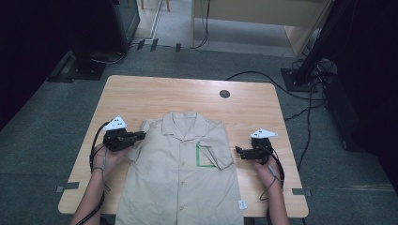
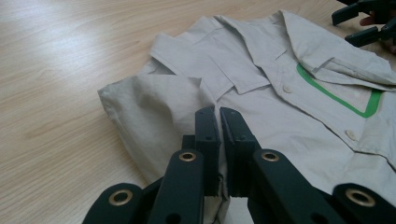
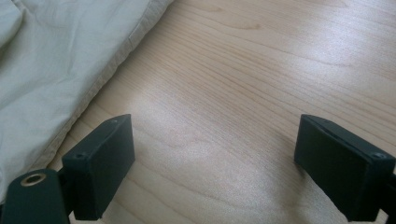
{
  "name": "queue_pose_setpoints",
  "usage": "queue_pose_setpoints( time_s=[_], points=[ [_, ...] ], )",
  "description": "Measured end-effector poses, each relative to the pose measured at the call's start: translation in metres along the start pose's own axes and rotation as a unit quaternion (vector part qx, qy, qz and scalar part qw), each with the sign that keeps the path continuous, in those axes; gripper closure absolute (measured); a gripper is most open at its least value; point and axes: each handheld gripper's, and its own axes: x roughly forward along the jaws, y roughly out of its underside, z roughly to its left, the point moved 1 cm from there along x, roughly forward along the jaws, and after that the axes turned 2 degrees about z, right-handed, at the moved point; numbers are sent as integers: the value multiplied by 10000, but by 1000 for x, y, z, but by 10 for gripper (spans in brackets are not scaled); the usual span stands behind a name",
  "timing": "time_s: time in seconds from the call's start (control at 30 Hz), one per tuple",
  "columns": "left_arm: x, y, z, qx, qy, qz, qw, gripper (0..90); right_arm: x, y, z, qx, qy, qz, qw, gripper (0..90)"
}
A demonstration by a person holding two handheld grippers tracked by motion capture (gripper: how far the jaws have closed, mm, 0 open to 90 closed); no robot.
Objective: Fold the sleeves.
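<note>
A beige short-sleeved shirt [image 1: 180, 168] lies flat and buttoned on the wooden table [image 1: 141, 93], collar away from me, with a green-edged pocket [image 1: 204, 157]. My left gripper [image 1: 142, 136] is at the shirt's left sleeve [image 2: 154, 107], and in the left gripper view its jaws [image 2: 218, 114] are pressed together on a raised fold of that sleeve. My right gripper [image 1: 238, 151] rests just right of the other sleeve, open. In the right gripper view [image 3: 215, 140] bare wood lies between its jaws and the shirt's hem [image 3: 56, 60] is off to the left.
A round black cable port [image 1: 225, 93] sits in the table's far side. The shirt's bottom hangs over the near edge. Cables and dark stands cover the floor beyond the table. Bare wood stretches on both sides of the shirt.
</note>
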Motion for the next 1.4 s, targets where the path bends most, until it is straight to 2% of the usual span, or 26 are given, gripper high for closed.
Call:
queue_pose_setpoints(
  time_s=[0.57,0.9,1.4],
  points=[
    [10,-4,-12,100,126,-44,9999,865,0,0,0,-2,-1,1,10000,116],
    [23,-4,-23,199,282,83,9994,864,0,0,0,-5,-1,0,10000,117],
    [34,-5,-33,319,425,186,9984,861,0,0,0,-2,0,-1,10000,117]
  ],
)
